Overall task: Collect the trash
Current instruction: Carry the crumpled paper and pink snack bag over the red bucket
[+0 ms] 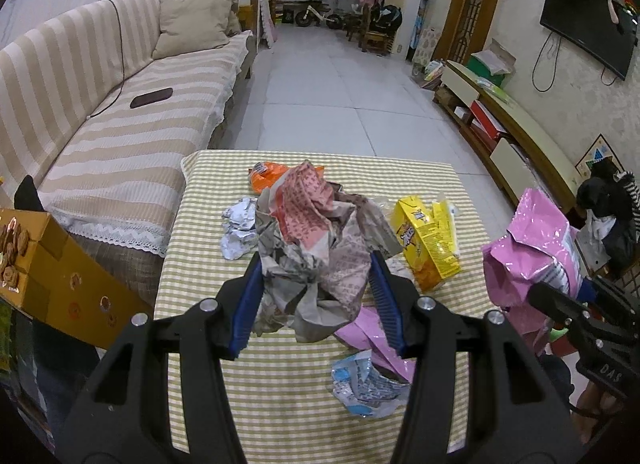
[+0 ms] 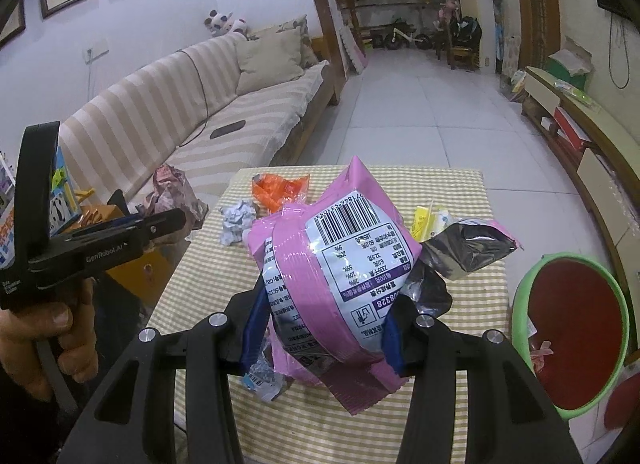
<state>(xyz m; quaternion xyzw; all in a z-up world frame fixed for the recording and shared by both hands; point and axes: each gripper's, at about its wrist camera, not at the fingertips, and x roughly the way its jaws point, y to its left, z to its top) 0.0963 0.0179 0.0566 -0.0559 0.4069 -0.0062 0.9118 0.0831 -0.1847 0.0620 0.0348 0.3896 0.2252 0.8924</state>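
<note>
1. The left hand-held gripper [image 1: 316, 284] is clamped on a crumpled wad of printed paper [image 1: 316, 248]; its blue pads press both sides, and the wad hangs above the table [image 1: 280, 396].
2. The right hand-held gripper [image 2: 324, 324] grips a pink snack bag [image 2: 336, 264], its barcode side facing the camera, also raised off the table.
3. In the right wrist view, a hand [image 2: 36, 336] at the left edge wraps the handle of the left hand-held gripper.
4. On the checked tablecloth lie more scraps: a crumpled foil ball [image 1: 240, 229] just left of the wad, an orange wrapper [image 1: 266, 175] at the far edge, a yellow carton [image 1: 428, 244] to the right, a flat pink wrapper piece [image 1: 368, 332], and a blue-and-white wrapper [image 1: 366, 388] near the front.
5. A green-rimmed bin with a red liner [image 2: 572, 340] stands beside the table's right side, with a few scraps inside.
6. A striped sofa [image 1: 120, 135] runs along the left, and a brown cardboard box [image 1: 52, 268] sits near the table's left corner.
</note>
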